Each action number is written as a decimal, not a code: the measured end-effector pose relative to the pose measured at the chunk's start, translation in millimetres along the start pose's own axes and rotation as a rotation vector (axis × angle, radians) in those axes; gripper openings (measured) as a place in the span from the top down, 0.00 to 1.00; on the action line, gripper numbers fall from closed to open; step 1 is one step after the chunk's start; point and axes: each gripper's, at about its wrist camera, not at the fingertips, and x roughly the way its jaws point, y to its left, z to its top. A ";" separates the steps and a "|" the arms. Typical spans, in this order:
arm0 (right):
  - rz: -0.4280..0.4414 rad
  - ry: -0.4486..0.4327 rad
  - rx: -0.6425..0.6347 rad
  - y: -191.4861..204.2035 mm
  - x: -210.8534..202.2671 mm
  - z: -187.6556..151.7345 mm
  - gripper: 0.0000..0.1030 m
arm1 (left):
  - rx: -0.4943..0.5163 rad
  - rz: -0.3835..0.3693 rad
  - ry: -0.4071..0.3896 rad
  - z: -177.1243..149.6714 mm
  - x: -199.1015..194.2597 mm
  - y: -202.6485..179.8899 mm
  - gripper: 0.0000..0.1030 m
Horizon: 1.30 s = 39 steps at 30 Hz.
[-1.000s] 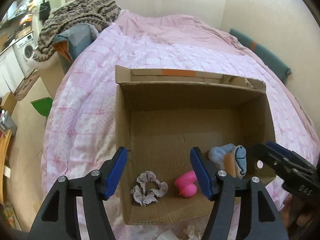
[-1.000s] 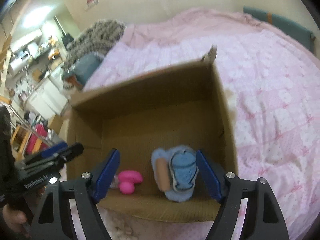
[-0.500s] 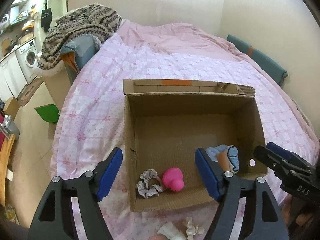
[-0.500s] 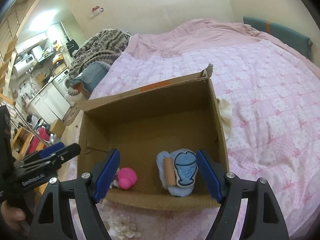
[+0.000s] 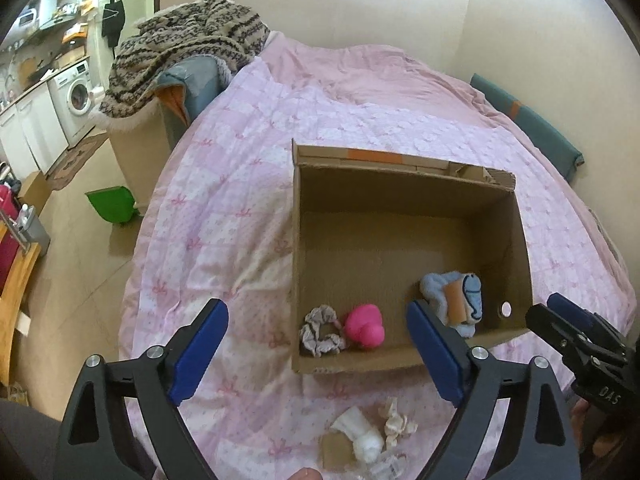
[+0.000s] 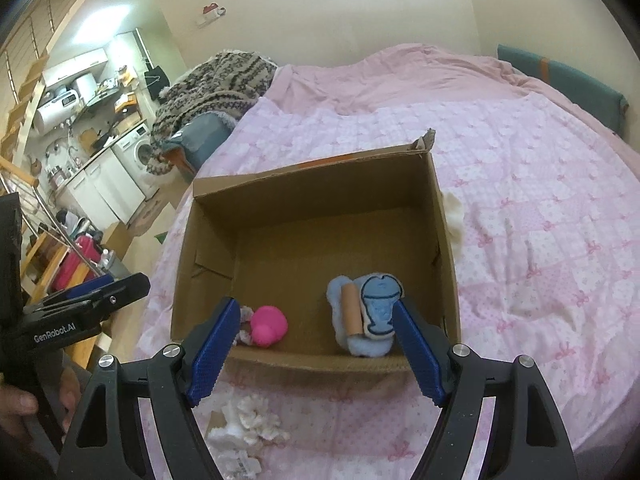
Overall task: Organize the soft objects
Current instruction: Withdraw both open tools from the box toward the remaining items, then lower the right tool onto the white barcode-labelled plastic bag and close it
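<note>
An open cardboard box [image 5: 400, 184] [image 6: 312, 184] sits on the pink bed. Inside near its front wall lie a grey scrunchie [image 5: 322, 333], a pink plush [image 5: 364, 326] [image 6: 270, 326] and a light blue plush with a brown roll [image 5: 454, 300] [image 6: 366, 314]. White and cream soft items [image 5: 368, 434] [image 6: 250, 420] lie on the quilt in front of the box. My left gripper [image 5: 316, 354] is open and empty above the box's front edge. My right gripper [image 6: 316, 350] is open and empty, also above the front edge.
A pink quilt [image 5: 224, 216] covers the bed. A knitted blanket [image 5: 188, 52] lies over a chair at the far left. A cream cloth [image 6: 454, 220] lies right of the box. A green dustpan [image 5: 112, 204] sits on the floor at the left.
Both grippers have pulled back and up from the box, still open. The box now looks smaller and the soft items in front of it have come into view.
</note>
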 end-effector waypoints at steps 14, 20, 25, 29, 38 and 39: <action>0.066 0.112 0.038 11.5 -4.9 -26.6 0.19 | -0.029 0.007 0.116 -31.2 -11.9 10.6 0.12; 0.092 0.197 0.078 12.4 -0.4 -40.6 0.19 | -0.042 0.034 0.171 -47.2 -8.1 18.0 0.08; 0.070 0.259 0.077 14.0 13.5 -49.2 0.19 | -0.068 0.064 0.184 -51.9 5.3 28.9 0.06; 0.071 0.316 0.106 9.9 30.0 -57.5 0.19 | -0.123 0.044 0.230 -55.6 18.0 39.7 0.05; 0.118 0.582 0.015 34.6 79.6 -90.7 0.20 | -0.171 0.092 0.280 -56.9 35.2 51.1 0.05; 0.129 0.604 -0.009 41.0 82.4 -96.1 0.20 | -0.176 0.091 0.289 -57.2 37.0 51.5 0.05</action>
